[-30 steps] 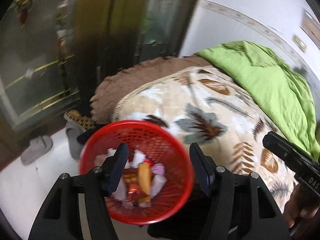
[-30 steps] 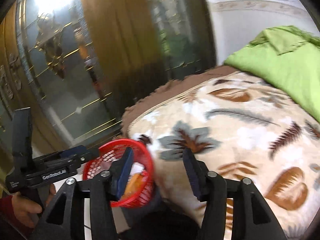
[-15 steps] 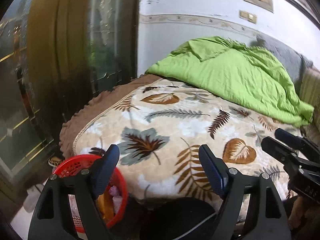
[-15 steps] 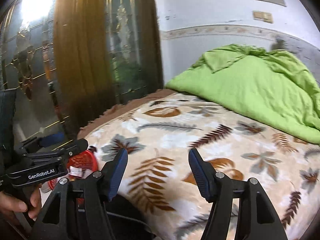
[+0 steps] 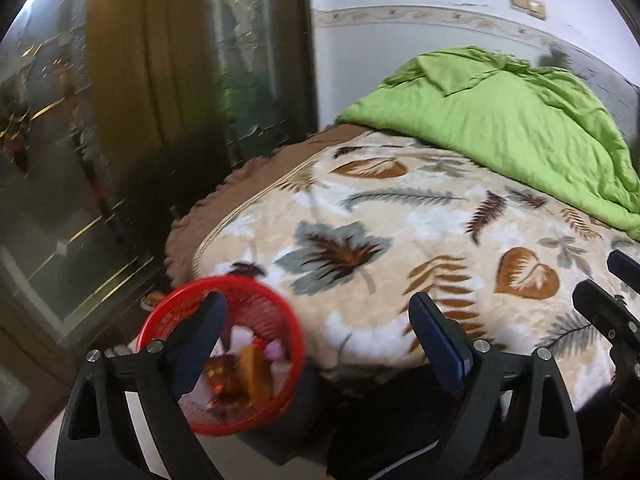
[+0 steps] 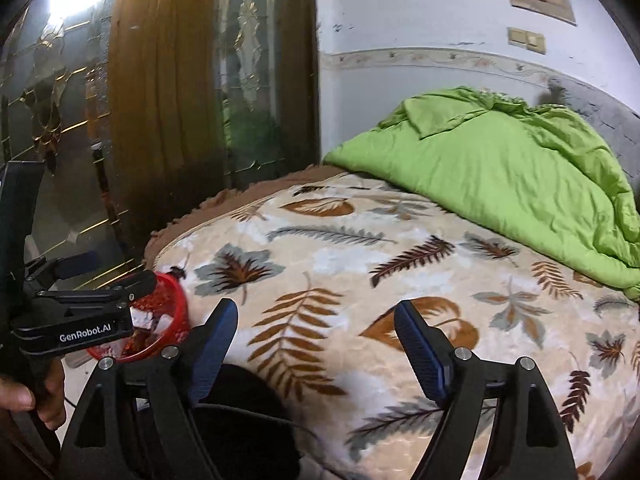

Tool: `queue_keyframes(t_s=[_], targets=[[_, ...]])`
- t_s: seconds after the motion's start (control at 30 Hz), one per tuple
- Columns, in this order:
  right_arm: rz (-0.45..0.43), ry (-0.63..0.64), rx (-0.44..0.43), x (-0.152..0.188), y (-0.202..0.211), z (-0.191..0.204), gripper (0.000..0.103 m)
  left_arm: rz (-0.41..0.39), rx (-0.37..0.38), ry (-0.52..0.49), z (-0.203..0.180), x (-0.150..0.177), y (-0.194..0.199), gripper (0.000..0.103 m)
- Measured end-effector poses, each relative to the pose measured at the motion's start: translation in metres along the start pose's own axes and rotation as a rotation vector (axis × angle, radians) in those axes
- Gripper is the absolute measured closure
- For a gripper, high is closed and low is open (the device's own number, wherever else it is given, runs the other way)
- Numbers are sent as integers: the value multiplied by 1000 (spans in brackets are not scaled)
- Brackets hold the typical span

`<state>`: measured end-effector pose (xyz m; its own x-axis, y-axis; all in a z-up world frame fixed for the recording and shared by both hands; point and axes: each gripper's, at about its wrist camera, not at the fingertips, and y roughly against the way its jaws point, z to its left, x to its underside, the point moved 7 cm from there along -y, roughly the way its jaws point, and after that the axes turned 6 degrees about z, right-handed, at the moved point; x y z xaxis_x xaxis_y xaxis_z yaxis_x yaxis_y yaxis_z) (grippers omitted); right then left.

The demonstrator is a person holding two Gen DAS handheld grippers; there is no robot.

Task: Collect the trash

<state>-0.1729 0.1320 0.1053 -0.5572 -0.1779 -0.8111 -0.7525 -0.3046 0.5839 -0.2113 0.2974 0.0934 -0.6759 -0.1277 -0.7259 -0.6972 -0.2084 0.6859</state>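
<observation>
Both claws, left (image 5: pixel 316 332) and right (image 6: pixel 316 338), are held wide apart, empty; the bed (image 6: pixel 360 280) should be scanned before the basket (image 5: pixel 256 312) is revisited.

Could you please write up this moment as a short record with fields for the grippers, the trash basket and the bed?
left gripper: jaws open, holding nothing
right gripper: jaws open, holding nothing
red basket: on the floor at the bed's corner, upright
basket contents: wrappers and crumpled paper
leaf-print blanket: covers the bed; no trash visible on it
green quilt: bunched at the far end by the wall
</observation>
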Motion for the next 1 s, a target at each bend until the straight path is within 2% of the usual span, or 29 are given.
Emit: queue_keyframes(t_s=[0.1,0.23,0.47,0.67,0.87,1.0], targets=[[4,28,-13,2,-1,14,17,16,-22,38,20,8,1,12],[-6,55,-19,1,3,26,15,30,-41,33,30,16,1,9],[-24,67,0,-2,11,28,14,23,35,49,26,18,5,9],[-22,60,27,-7,14,22,13,12,30,72,28,12,7,9],[9,45,72,-5,7,12,11,20,-14,57,23,5,-1,8],[31,34,90,-5,-5,8,11,11,-69,35,27,2,-5,8]])
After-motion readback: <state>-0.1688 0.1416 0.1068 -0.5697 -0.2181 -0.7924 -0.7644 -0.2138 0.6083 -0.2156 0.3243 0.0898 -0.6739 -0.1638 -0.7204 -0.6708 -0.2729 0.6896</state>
